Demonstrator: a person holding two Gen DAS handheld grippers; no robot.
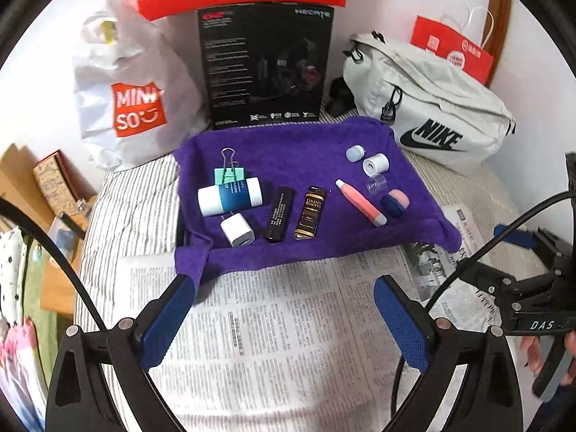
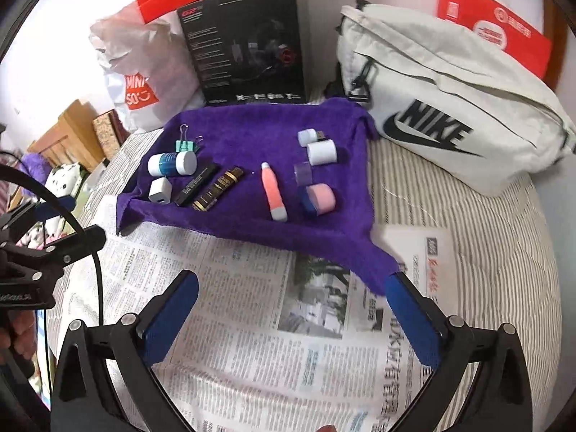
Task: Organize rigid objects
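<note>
Home bedroom, striped bedding [image 1: 122, 208], shopping bags [image 1: 129, 82], sling bag [image 2: 450, 108] by wall

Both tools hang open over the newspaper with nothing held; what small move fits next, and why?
Probably reach the left tool forward to the white charger cube, the item nearest it on the purple cloth. It lies loose by the cloth's near edge, seemingly clear of the black tube, and the open jaws are empty.

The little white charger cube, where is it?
In both views the white charger cube lies at the purple towel's near-left corner, below the white-and-blue tube, beside the black stick.
</note>
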